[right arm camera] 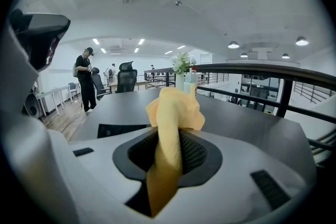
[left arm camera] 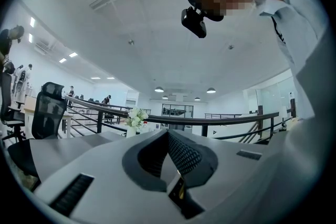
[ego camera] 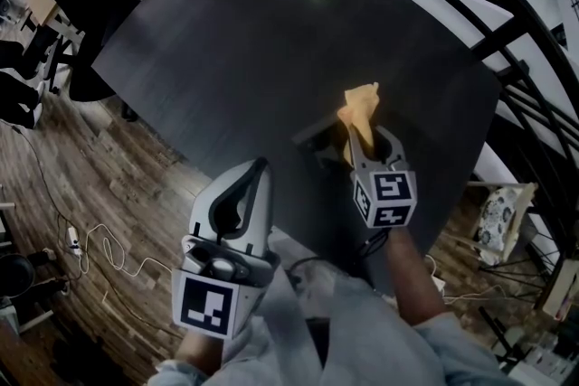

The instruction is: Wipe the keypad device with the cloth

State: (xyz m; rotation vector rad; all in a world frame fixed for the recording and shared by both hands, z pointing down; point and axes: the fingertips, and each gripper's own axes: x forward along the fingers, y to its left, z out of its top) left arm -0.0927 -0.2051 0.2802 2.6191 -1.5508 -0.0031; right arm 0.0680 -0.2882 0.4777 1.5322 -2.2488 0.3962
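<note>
1. The right gripper [ego camera: 367, 140] was clamped on the yellow cloth [ego camera: 360, 107], which stuck out past its jaws.
2. The left gripper [ego camera: 259, 165] was closed on nothing, just off the tabletop's [ego camera: 226, 41] near edge.
3. The keypad device [ego camera: 313, 135] lay by that near edge, beside the cloth.

Head view rendered dim, dark matte table [ego camera: 271, 41] underexposed. Gripper views lit brightly by round white ceiling lamps [right arm camera: 233, 45]; edges bent by fisheye, corners vignetted black; foreground perhaps softened.

no text or label can be read
</note>
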